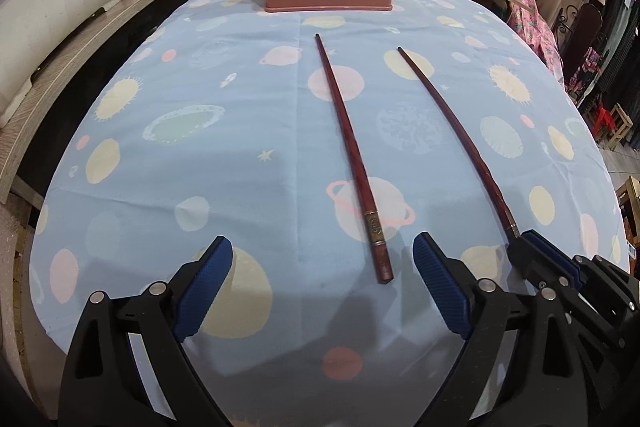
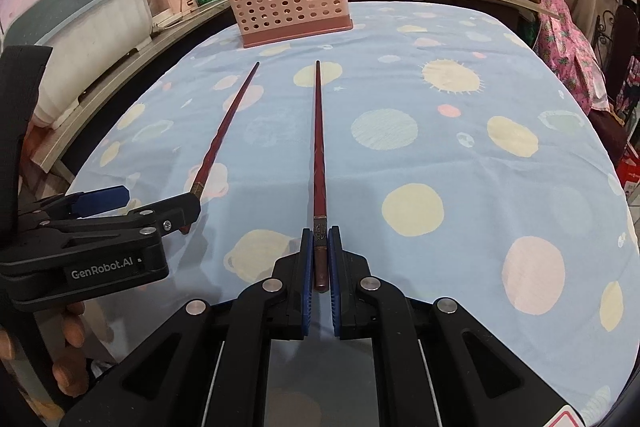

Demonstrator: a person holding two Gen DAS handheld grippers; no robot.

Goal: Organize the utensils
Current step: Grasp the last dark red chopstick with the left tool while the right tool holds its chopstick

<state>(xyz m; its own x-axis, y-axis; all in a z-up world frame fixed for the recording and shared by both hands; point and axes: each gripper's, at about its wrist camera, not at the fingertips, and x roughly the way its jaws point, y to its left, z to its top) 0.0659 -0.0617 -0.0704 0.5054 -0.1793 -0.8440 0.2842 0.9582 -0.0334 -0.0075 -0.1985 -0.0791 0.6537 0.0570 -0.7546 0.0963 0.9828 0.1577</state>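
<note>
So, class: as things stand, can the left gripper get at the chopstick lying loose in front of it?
Probably yes. The left gripper is open, the loose chopstick has its thick end lying between the fingers, and nothing covers it; the right gripper grips the other chopstick alongside.

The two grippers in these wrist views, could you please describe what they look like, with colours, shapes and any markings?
Both are matte black plastic frames with triangular cut-outs and round silver pivot pins. The left gripper has two long fingers faced with blue textured pads. The right gripper has the same blue pads. In the right wrist view, the left gripper's side carries white "GenRobot.AI" lettering. No cables or sleeves are visible.
</note>
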